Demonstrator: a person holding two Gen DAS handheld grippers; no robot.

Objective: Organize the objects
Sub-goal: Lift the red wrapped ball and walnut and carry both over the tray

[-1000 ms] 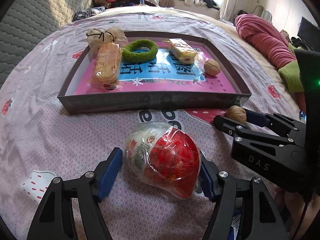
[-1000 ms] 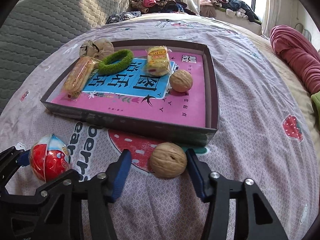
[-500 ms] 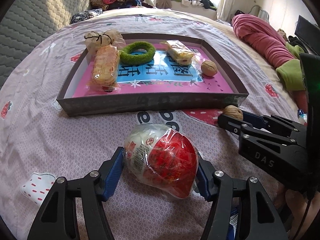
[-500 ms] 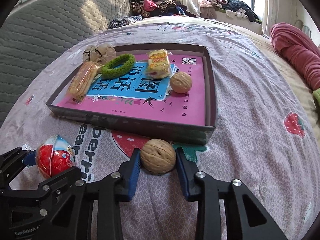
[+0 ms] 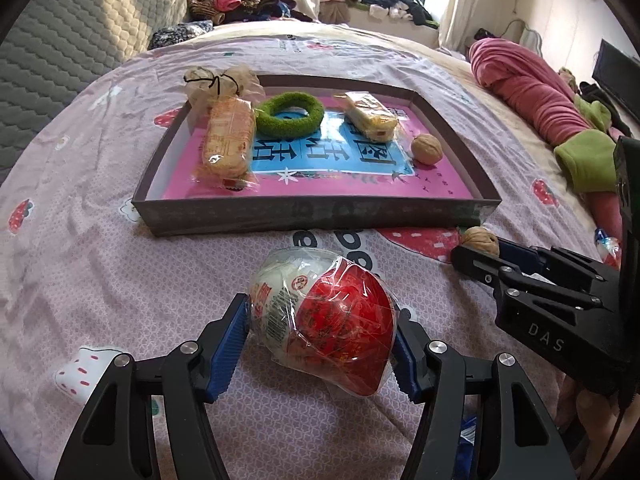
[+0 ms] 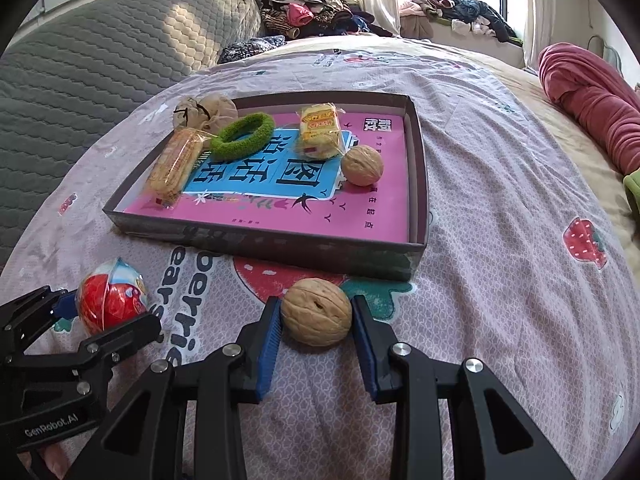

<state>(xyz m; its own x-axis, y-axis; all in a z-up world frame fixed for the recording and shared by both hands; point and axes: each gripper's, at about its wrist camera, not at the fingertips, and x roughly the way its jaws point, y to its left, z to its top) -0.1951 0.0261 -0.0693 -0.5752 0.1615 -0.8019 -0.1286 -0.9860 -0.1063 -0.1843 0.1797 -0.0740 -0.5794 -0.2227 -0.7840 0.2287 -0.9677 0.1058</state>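
Observation:
My left gripper (image 5: 322,320) is shut on a red-and-white plastic-wrapped snack ball (image 5: 324,316), which rests on the bedspread in front of the tray; the same ball (image 6: 110,300) shows at the left of the right wrist view. My right gripper (image 6: 316,316) is shut on a loose walnut (image 6: 316,312) just before the tray's near wall, and that walnut (image 5: 480,236) peeks out at the right of the left wrist view. The shallow dark tray (image 5: 320,216) holds two wrapped biscuit packs, a green fuzzy ring (image 5: 289,115), a tied beige pouch and a second walnut (image 5: 427,149).
A pink patterned bedspread (image 6: 500,248) covers the bed. A grey quilted headboard (image 6: 100,60) rises at the left. A rolled red blanket (image 5: 536,96) lies at the right. Piled clothes (image 6: 320,8) sit by the window behind.
Both grippers' jaws have come in: the right pair onto the loose walnut, the left pair onto the snack ball. Both views have shifted slightly, with the tray sitting a little farther off.

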